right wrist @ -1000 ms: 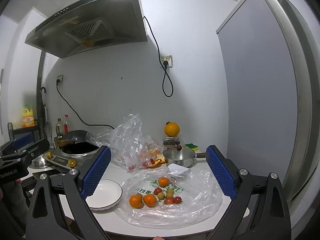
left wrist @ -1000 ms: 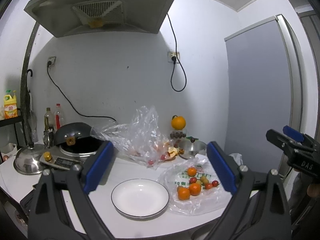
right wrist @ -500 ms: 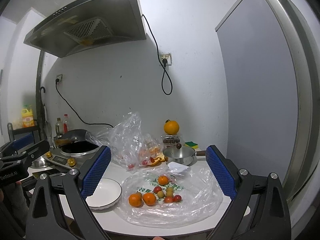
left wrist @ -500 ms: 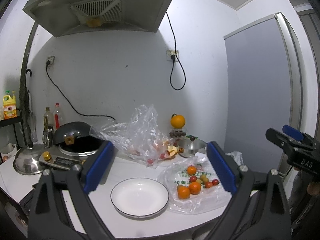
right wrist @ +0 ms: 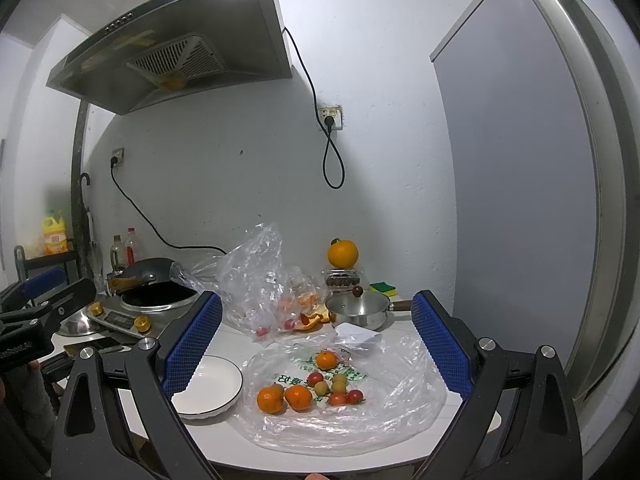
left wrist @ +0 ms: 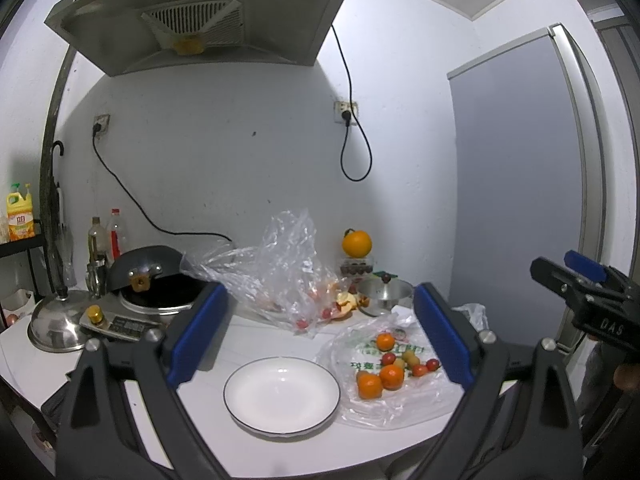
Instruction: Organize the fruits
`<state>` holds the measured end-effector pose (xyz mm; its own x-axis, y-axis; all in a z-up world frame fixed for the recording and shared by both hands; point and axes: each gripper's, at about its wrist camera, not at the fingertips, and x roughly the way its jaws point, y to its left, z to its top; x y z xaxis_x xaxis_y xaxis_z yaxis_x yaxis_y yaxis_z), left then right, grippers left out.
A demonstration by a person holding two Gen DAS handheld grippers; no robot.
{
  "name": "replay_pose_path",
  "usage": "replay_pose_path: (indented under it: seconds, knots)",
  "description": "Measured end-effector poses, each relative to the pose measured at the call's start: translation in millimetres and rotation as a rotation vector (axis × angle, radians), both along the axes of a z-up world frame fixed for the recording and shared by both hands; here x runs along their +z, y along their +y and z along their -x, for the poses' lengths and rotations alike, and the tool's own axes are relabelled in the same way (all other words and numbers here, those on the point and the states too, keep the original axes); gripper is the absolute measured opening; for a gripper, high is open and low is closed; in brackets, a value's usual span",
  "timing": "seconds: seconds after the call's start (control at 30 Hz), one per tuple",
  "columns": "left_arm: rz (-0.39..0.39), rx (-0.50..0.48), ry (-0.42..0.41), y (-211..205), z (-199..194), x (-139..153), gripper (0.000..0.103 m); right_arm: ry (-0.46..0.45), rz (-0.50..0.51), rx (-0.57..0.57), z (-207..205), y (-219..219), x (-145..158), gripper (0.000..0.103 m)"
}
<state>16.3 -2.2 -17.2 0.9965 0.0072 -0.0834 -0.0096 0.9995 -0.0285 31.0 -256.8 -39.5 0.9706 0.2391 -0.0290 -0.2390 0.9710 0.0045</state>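
An empty white plate (left wrist: 281,394) (right wrist: 212,386) sits on the white counter. Right of it a flat clear plastic bag (left wrist: 390,404) (right wrist: 384,404) carries small oranges (left wrist: 381,378) (right wrist: 285,398), cherry tomatoes (left wrist: 425,367) (right wrist: 345,397) and yellowish small fruits (right wrist: 338,383). My left gripper (left wrist: 320,336) is open and empty, held back above the plate. My right gripper (right wrist: 316,338) is open and empty, held back above the bag of fruit. The right gripper also shows in the left wrist view (left wrist: 588,284), and the left gripper in the right wrist view (right wrist: 36,312).
A crumpled clear bag (left wrist: 276,272) with fruit and peel lies behind. A steel saucepan (right wrist: 360,310), a large orange (right wrist: 342,254) on a stand, a wok on a cooker (left wrist: 156,280), a steel lid (left wrist: 56,322) and bottles (left wrist: 106,236) stand at the back. A fridge (left wrist: 520,200) is right.
Both grippers have shifted very slightly; the scene sits a touch differently in each view. Nothing on the counter has moved.
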Motion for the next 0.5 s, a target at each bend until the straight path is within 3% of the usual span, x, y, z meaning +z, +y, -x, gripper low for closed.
replay_pose_path:
  seconds: [0.5]
  knots:
    - [-0.009,-0.002,-0.006,-4.6,-2.1,0.3,0.095,0.004,-0.005,0.005,-0.7,2.1,-1.0,0.097]
